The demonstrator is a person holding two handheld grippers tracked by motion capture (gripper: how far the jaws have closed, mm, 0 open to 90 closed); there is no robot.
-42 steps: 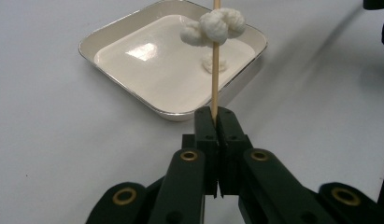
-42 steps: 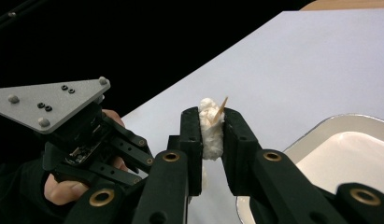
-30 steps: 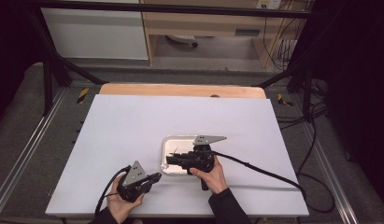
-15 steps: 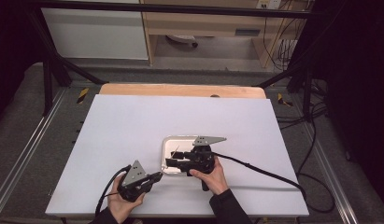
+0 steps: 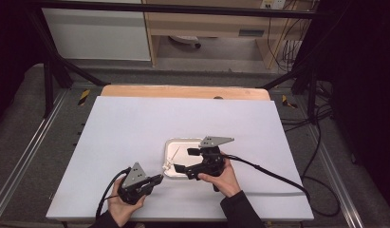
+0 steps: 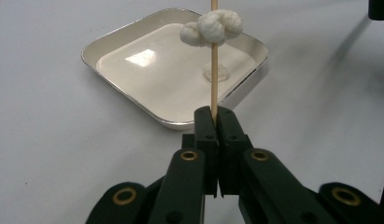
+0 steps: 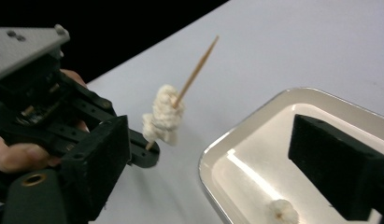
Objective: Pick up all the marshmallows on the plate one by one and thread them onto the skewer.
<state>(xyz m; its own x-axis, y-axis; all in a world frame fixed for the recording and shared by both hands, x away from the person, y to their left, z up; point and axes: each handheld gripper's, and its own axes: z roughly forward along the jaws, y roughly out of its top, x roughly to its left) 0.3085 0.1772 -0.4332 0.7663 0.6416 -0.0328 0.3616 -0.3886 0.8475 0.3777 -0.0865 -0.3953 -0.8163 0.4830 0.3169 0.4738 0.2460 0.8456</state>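
Jaws of the left gripper (image 6: 213,122) pinch the blunt end of a wooden skewer (image 6: 213,86), low in the frame, with white popcorn pieces (image 6: 212,27) threaded near its tip at top centre. Jaws of the right gripper (image 5: 183,160) have just been opening and now stand wide with nothing between them, spread over the near left corner of the white tray (image 5: 173,142) at centre frame. One more popcorn kernel (image 7: 283,211) lies in that tray, lower right of the right gripper view. Picking it up well probably means closing softly so it does not crumble, then meeting the skewer's point squarely. Beyond, a white counter (image 5: 135,123) spreads out, edged by a wooden strip (image 5: 183,91), with cables (image 5: 297,47) and dark frame legs at upper right.
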